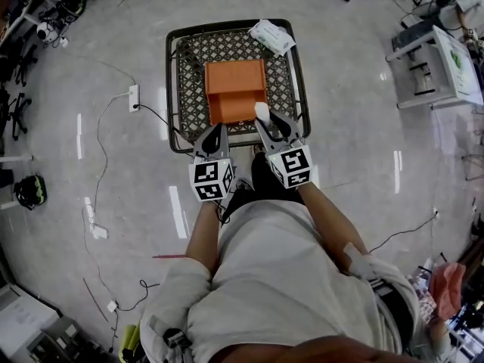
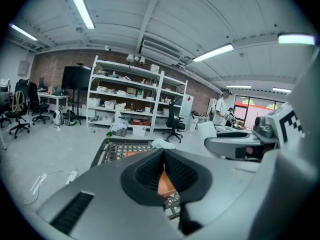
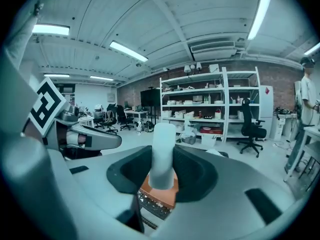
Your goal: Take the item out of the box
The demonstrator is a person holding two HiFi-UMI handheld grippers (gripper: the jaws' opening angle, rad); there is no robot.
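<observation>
An orange box point(image 1: 235, 89) lies open on a black mesh table point(image 1: 184, 66). My right gripper point(image 1: 264, 119) is shut on a white tube-shaped item point(image 1: 262, 112), held just over the box's near edge. In the right gripper view the white item point(image 3: 162, 154) stands upright between the dark pads point(image 3: 192, 171), with the orange box point(image 3: 161, 193) below it. My left gripper point(image 1: 212, 137) hovers at the box's near left corner, its jaws together and nothing in them. In the left gripper view only a sliver of the orange box point(image 2: 165, 184) shows past my left gripper point(image 2: 164, 166).
A white packet point(image 1: 272, 36) lies at the table's far right corner. A power strip point(image 1: 134, 97) and cables lie on the floor at left. A white cabinet point(image 1: 435, 66) stands at right. Shelves point(image 3: 210, 104), office chairs and a standing person point(image 3: 307, 109) fill the room behind.
</observation>
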